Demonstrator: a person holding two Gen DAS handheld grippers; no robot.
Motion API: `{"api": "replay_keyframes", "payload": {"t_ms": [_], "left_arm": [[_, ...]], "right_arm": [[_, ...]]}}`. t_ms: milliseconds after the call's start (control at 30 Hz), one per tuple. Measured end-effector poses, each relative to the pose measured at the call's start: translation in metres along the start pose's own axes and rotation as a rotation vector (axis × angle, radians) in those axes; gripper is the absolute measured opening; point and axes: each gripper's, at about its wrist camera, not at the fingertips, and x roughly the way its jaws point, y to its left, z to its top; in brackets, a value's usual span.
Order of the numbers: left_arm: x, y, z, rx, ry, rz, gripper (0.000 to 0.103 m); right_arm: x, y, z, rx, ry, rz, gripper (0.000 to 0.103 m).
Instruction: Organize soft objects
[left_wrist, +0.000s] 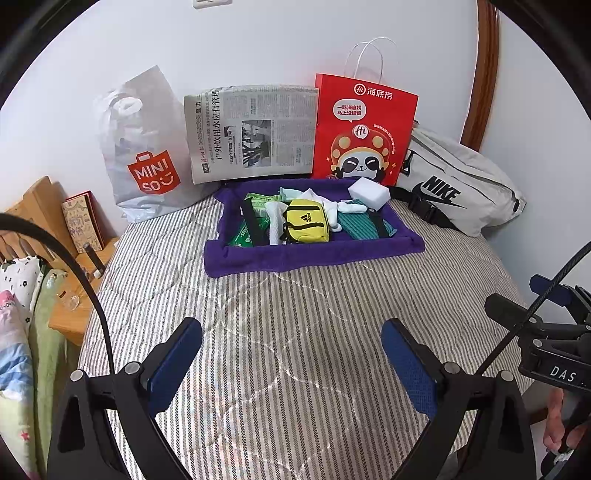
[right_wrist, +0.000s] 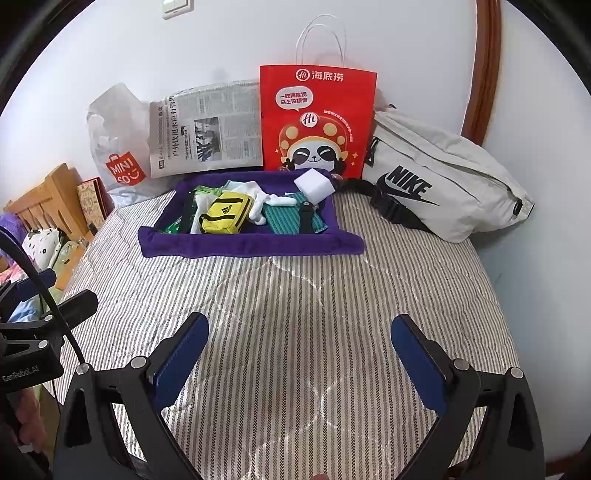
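Note:
A purple cloth tray (left_wrist: 310, 256) (right_wrist: 251, 245) lies on the striped bed near the wall. In it sit a small yellow pouch (left_wrist: 306, 225) (right_wrist: 226, 217), white socks (left_wrist: 325, 203) (right_wrist: 275, 201), a green packet (left_wrist: 243, 236) (right_wrist: 173, 227), a teal striped cloth (left_wrist: 356, 227) (right_wrist: 286, 221) and a white sponge block (left_wrist: 368, 192) (right_wrist: 314, 182) on the far right rim. My left gripper (left_wrist: 291, 354) hovers open over the bare bedcover, well short of the tray. My right gripper (right_wrist: 299, 350) is likewise open and empty above the bedcover.
Against the wall stand a white Miniso plastic bag (left_wrist: 144, 147) (right_wrist: 118, 147), a folded newspaper (left_wrist: 251, 133) (right_wrist: 207, 129), a red paper bag (left_wrist: 364, 129) (right_wrist: 317, 118) and a grey Nike waist bag (left_wrist: 458, 181) (right_wrist: 443, 177). A wooden nightstand (left_wrist: 70, 314) sits left of the bed.

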Motion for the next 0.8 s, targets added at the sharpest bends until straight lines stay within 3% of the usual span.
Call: {"api": "replay_keyframes", "payload": {"t_ms": [800], "left_arm": [[-0.0003,0.0022,-0.0013,-0.002,-0.007,-0.001,0.098]], "right_arm": [[0.0010,0.0015,-0.0008,-0.004,0.003,-0.004,0.098]]}}
